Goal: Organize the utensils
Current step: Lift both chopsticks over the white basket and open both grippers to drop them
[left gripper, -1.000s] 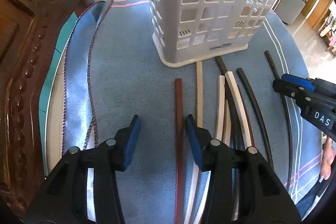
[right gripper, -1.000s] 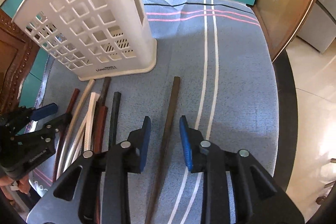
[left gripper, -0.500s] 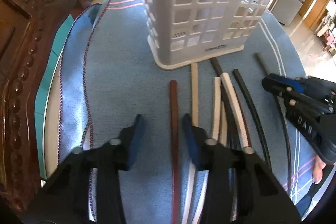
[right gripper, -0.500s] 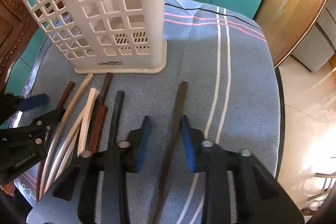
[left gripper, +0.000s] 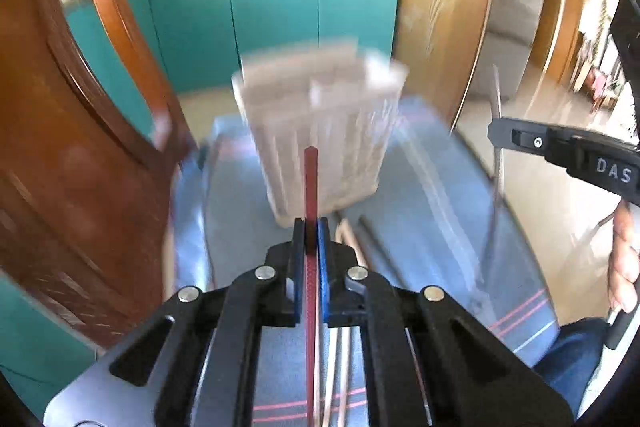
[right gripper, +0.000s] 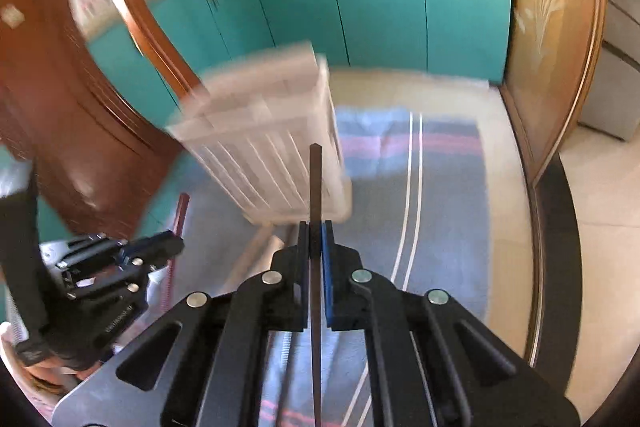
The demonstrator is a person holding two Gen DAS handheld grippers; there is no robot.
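Left gripper [left gripper: 311, 227]: pressed onto the red chopstick [left gripper: 311, 179], tip forward toward the basket [left gripper: 320, 131].
Right gripper [right gripper: 316, 229]: pinching the dark chopstick [right gripper: 315, 183], likewise level.
Why: sticks are probably gripped mid-length for dropping in.
Basket: blurred, upright on the cloth [right gripper: 448, 195], beyond both tips.
Remaining sticks [left gripper: 360, 231]: flat by its base.

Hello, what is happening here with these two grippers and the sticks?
A person is sorting chopsticks into a white basket. The left gripper is shut on a red chopstick; the right gripper is shut on a dark brown chopstick. Both sticks point toward the basket, which stands on a blue cloth. More chopsticks lie on the cloth.
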